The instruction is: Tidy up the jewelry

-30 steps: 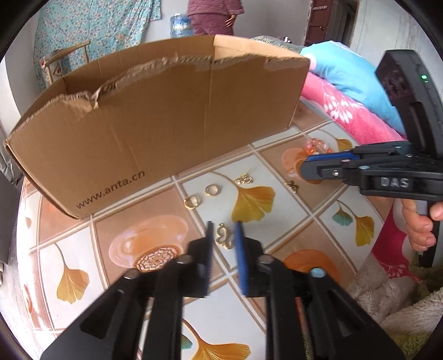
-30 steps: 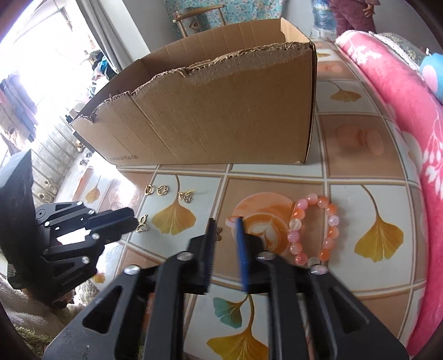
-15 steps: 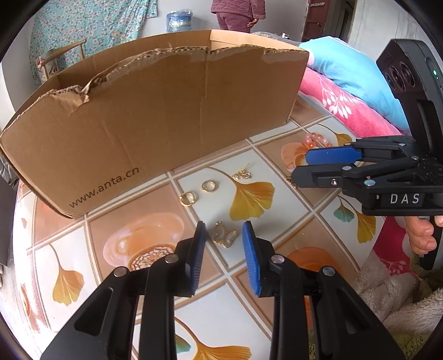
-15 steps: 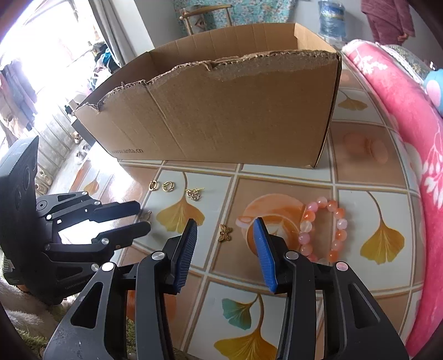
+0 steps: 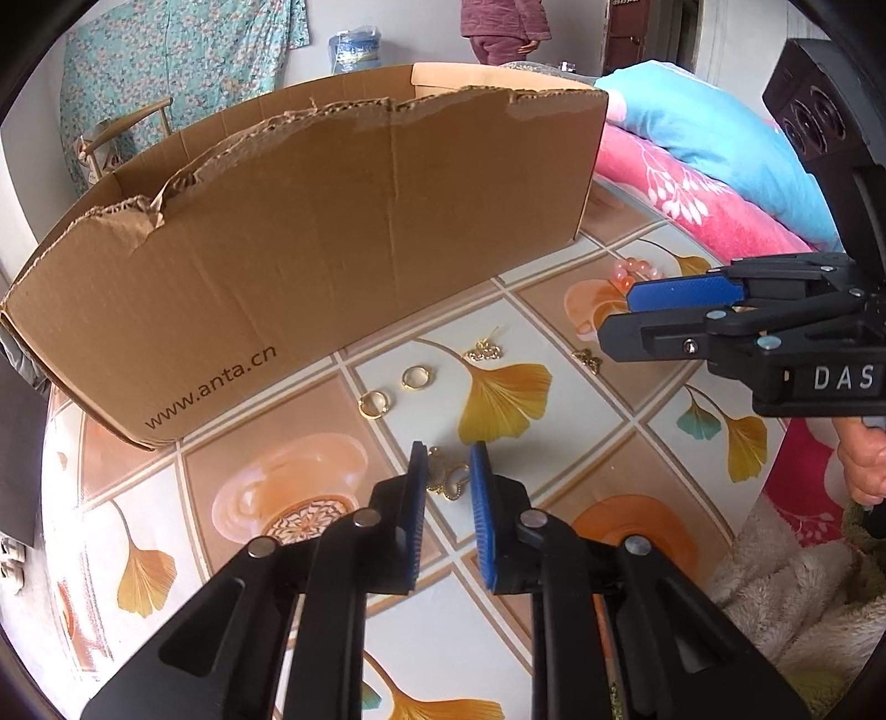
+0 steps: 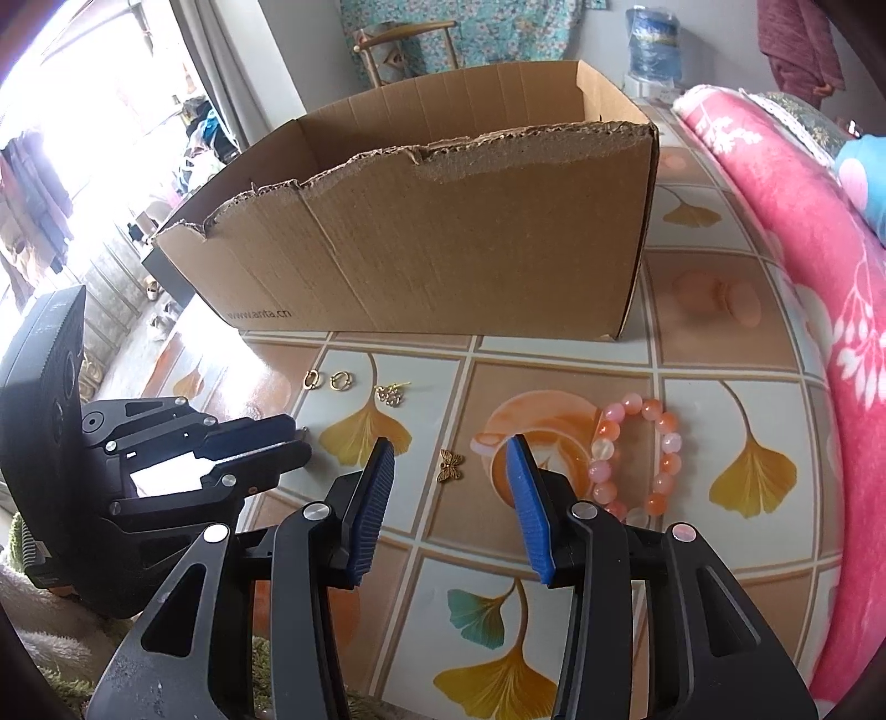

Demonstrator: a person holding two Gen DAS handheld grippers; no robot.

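A gold clover-shaped pendant [image 5: 448, 481] lies on the tiled table between the fingertips of my left gripper [image 5: 447, 455], whose jaws are closing around it; I see no pad pressing on it. My right gripper [image 6: 451, 450] stands open over a small gold butterfly charm [image 6: 449, 465]. Two gold hoop earrings [image 5: 416, 378] and a gold stud earring [image 5: 486, 349] lie nearer the open cardboard box [image 5: 332, 249]. A pink and orange bead bracelet [image 6: 631, 459] rests just right of the right gripper. The left gripper [image 6: 302, 440] hides the pendant in the right wrist view.
A pink flowered blanket [image 6: 803, 249] and a blue pillow [image 5: 714, 138] border the table on the right. A fluffy cream rug [image 5: 786, 598] lies at the near edge. A person [image 5: 504, 25] stands behind the box, near a chair [image 6: 398, 44].
The left jaws widened around the pendant, then narrowed again. The right jaws went from nearly shut to open, with the butterfly charm now between them.
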